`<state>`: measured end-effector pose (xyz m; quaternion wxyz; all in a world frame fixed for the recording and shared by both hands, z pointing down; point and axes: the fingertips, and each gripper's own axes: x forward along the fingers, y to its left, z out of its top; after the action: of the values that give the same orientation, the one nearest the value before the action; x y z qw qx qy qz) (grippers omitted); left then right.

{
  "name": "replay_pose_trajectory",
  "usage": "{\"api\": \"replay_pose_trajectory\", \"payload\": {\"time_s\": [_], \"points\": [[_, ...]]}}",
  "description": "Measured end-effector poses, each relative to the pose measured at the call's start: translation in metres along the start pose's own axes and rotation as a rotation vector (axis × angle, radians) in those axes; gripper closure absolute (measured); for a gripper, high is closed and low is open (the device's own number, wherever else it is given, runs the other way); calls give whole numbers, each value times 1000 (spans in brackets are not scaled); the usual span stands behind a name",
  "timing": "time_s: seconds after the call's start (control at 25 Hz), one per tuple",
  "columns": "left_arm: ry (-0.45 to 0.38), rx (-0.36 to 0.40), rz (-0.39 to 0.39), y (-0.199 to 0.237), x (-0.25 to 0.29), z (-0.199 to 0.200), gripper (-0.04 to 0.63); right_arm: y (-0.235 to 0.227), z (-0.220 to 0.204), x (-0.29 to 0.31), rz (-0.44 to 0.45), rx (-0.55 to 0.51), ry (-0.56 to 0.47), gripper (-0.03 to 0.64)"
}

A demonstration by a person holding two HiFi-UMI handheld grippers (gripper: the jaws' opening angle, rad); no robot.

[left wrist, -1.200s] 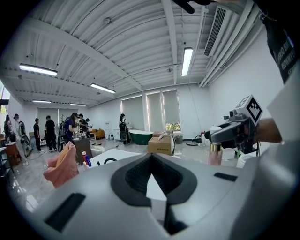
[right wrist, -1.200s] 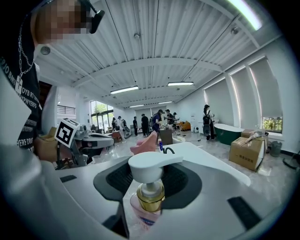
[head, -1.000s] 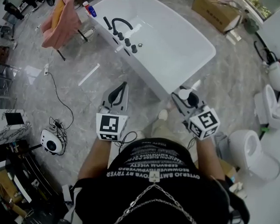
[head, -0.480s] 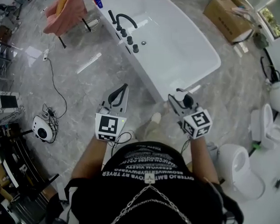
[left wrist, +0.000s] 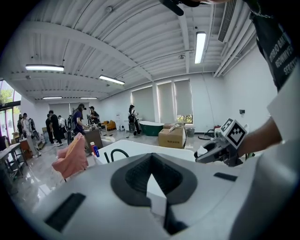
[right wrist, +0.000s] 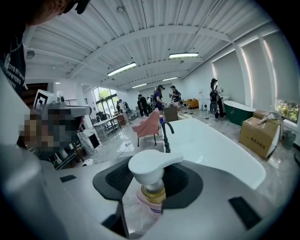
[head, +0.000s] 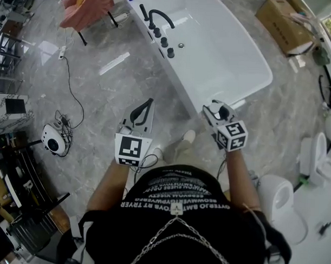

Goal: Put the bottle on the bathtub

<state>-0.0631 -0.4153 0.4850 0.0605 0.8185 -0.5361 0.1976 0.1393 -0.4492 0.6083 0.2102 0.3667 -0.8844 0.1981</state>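
Currently right gripper (head: 213, 109) pinches a pump bottle (right wrist: 149, 183), bathtub (head: 227, 60) just ahead; left gripper (head: 148, 102) pressed together, empty.

Head camera: on your head, facing steeply down; your torso (head: 179, 210) at 6 o'clock, bathtub (head: 228, 55) at 12–1, well off.
Camera on left gripper (head: 148, 102): close behind own jaws, facing bathtub rim, right gripper (left wrist: 200, 157) at 3.
Camera on right gripper: likewise, bathtub at 3.
All share bathtub, faucet (head: 158, 16), pink cloth (head: 86, 7).
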Motion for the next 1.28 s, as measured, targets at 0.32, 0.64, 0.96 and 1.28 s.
{"api": "replay_pose_trajectory", "payload": {"time_s": [0.32, 0.64, 0.96, 1.28], "points": [[36, -12, 40, 15, -9, -13, 594, -22, -47, 46, 13, 77, 96, 446], [76, -23, 55, 16, -15, -28, 594, -41, -87, 87, 12, 97, 186, 445], [80, -25, 45, 11, -24, -34, 594, -57, -118, 115, 7, 176, 215, 443], [79, -15, 36, 8, -24, -35, 594, -68, -139, 123, 0, 260, 192, 443]]}}
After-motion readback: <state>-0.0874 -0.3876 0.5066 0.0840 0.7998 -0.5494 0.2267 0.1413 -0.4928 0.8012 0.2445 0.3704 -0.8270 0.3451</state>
